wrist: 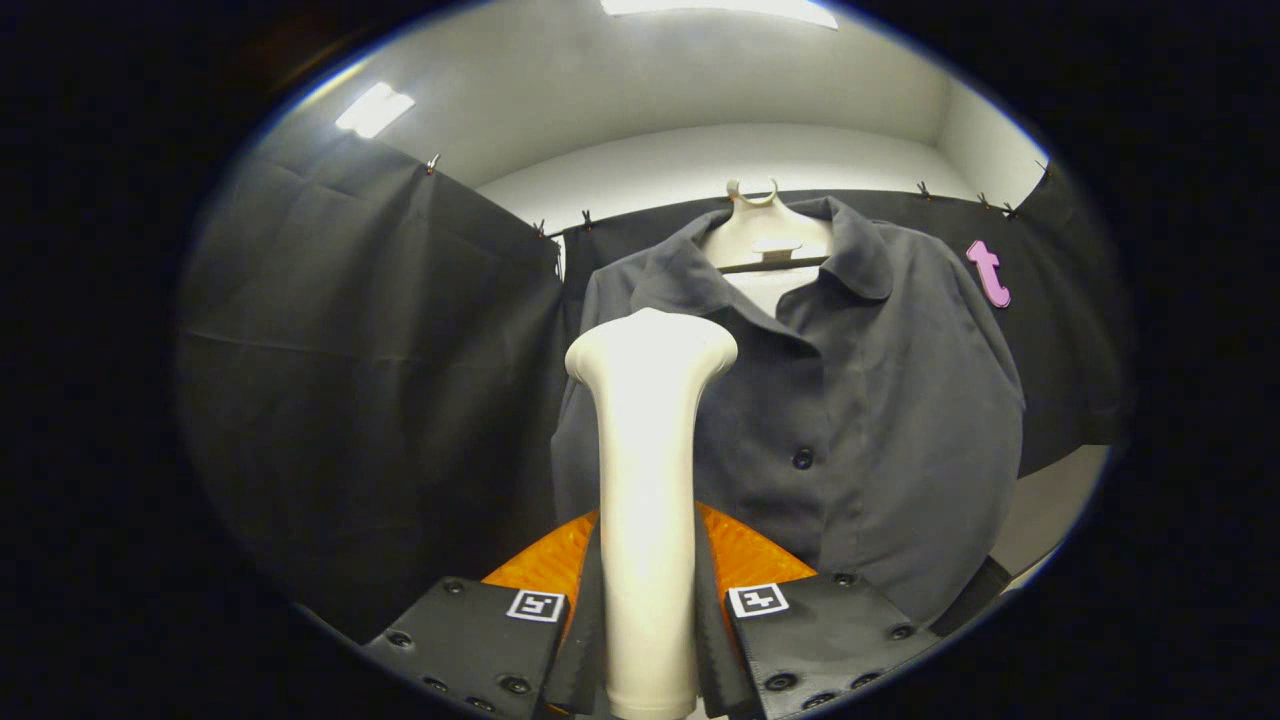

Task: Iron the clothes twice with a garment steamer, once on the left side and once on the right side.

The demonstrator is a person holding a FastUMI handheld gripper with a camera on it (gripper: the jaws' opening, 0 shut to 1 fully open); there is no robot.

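Note:
A dark grey button-up shirt [880, 420] hangs on a white hanger [765, 235] against the black cloth wall. My gripper [648, 620] is shut on the handle of a cream-white garment steamer [648, 450], which stands upright between the fingers [800, 630]. The steamer's wide head [650, 345] rises in front of the shirt's left side, near the chest and below the collar. Whether the head touches the cloth I cannot tell. The steamer hides part of the shirt's left front.
Black cloth [380, 380] walls the booth to the left and behind the shirt. An orange part [745, 550] of the gripper body shows behind the fingers. A pale floor or wall patch [1050, 510] lies low to the right of the shirt.

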